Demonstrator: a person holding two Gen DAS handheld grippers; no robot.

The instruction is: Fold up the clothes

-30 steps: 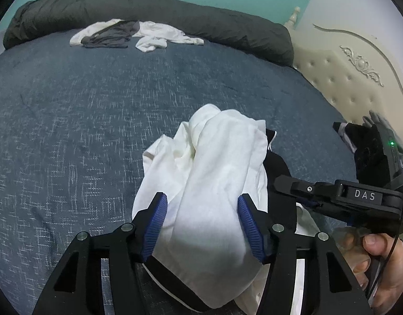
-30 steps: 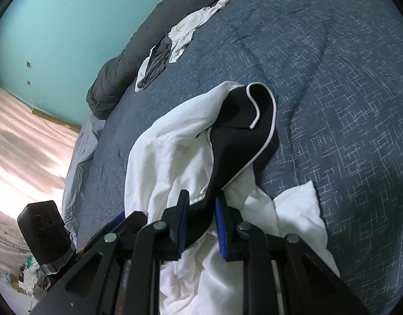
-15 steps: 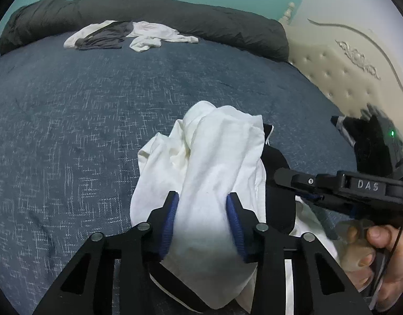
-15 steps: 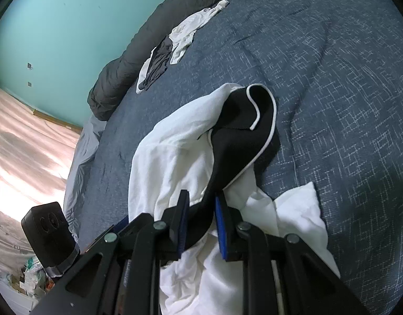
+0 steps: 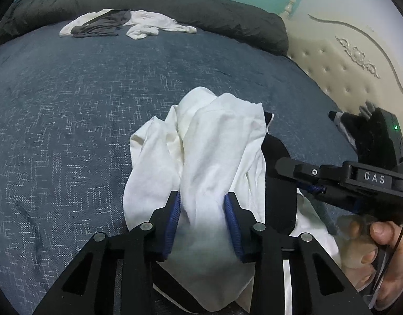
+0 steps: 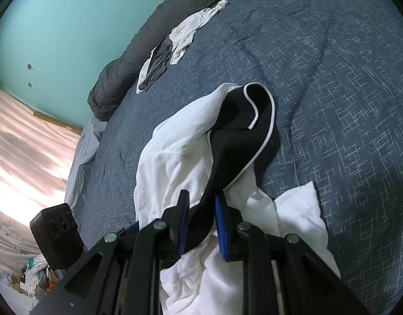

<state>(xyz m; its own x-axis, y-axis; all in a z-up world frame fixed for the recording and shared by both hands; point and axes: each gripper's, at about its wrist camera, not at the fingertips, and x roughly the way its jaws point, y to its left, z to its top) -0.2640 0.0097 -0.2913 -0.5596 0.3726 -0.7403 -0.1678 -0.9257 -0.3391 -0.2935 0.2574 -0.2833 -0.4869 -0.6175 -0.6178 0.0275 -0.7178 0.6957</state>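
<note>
Garment, white with a black white-piped panel, lies crumpled on the blue bed. Left gripper pinches a white fold; right gripper clamps the black edge. Bare bedspread spreads toward distant clothes by the grey bolster.

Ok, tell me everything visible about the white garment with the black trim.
The white garment is soft, thin-looking fabric, crumpled in a heap on the blue bedspread. A black panel edged in white piping curls up from it. The left hand-held gripper pinches a bunched white fold between its blue pads; the right hand-held gripper is clamped on the black panel. One white corner lies loose on the bedspread beside the right hand-held gripper.
</note>
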